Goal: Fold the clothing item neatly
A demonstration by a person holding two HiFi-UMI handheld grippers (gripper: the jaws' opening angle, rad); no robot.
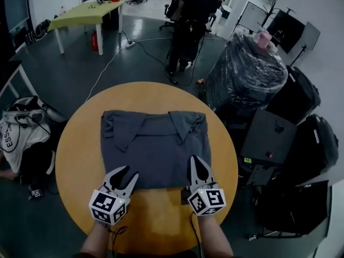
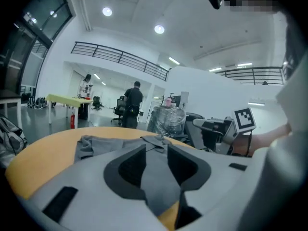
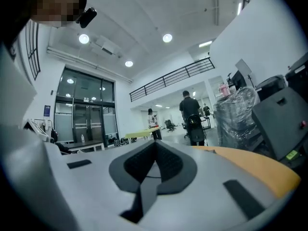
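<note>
The dark grey collared cloth shirt [image 1: 155,149] lies flat in the middle of the round orange-topped counter [image 1: 80,144]. It is already a compact rectangle, with its collar at the far edge and its near edge just ahead of both grippers. The main folds look done. The far left corner is rumpled, so I judge that some tidying, perhaps one last fold, remains.

The left gripper [image 1: 130,172] has its fingers apart with nothing pinched; only cloth lies beyond them. The right gripper [image 1: 195,160] has its fingers pressed together, empty.

The white bag [image 1: 24,128] on the floor at left bears dark letters that seem to begin "ESS", though the rest is hidden. The gripper cubes carry only square black-and-white markers.
</note>
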